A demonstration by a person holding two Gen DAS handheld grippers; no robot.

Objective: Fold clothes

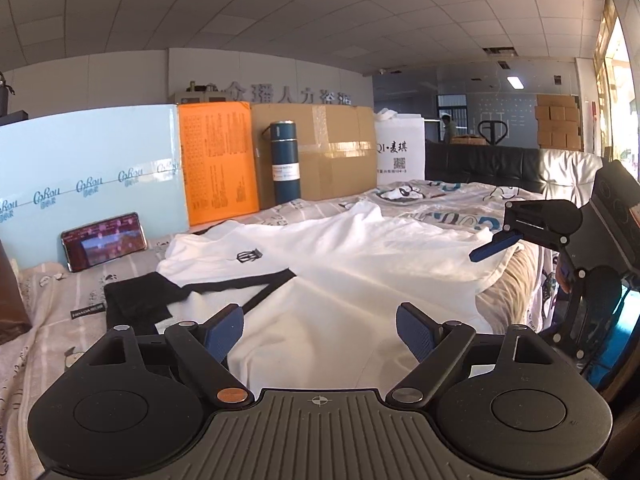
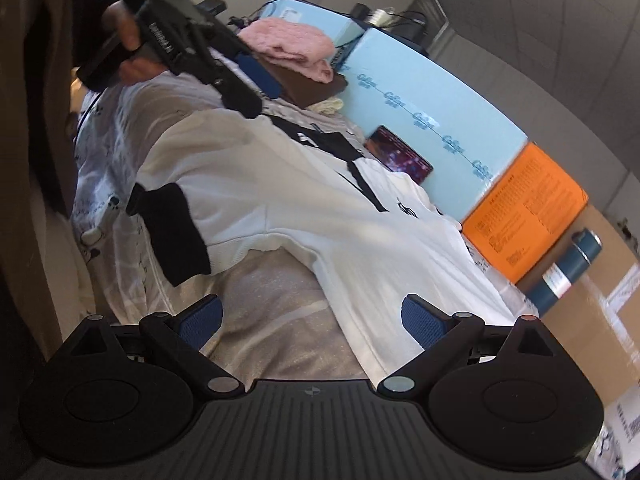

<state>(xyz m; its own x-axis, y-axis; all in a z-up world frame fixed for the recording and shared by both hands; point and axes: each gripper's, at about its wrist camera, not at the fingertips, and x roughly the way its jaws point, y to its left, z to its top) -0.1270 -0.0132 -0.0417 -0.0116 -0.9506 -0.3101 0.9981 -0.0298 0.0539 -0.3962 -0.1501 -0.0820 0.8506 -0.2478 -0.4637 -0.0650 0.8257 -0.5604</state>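
Note:
A white T-shirt (image 1: 320,256) with black collar trim and black sleeve cuffs lies spread flat on a patterned bed sheet (image 1: 52,292). My left gripper (image 1: 320,336) is open and empty, hovering just above the shirt near its collar end. My right gripper (image 2: 312,322) is open and empty, above the shirt's side edge below a black-cuffed sleeve (image 2: 176,232). The shirt (image 2: 304,208) fills the middle of the right wrist view. The right gripper also shows in the left wrist view (image 1: 496,246) over the shirt's far right edge. The left gripper shows in the right wrist view (image 2: 256,80) at the shirt's collar end.
A phone (image 1: 104,246) leans against a light blue box (image 1: 88,168). An orange box (image 1: 218,160), a teal flask (image 1: 284,160) and a cardboard box (image 1: 332,148) stand along the back. Folded pink and brown clothes (image 2: 296,52) lie beyond the shirt. A black sofa (image 1: 480,164) is behind the bed.

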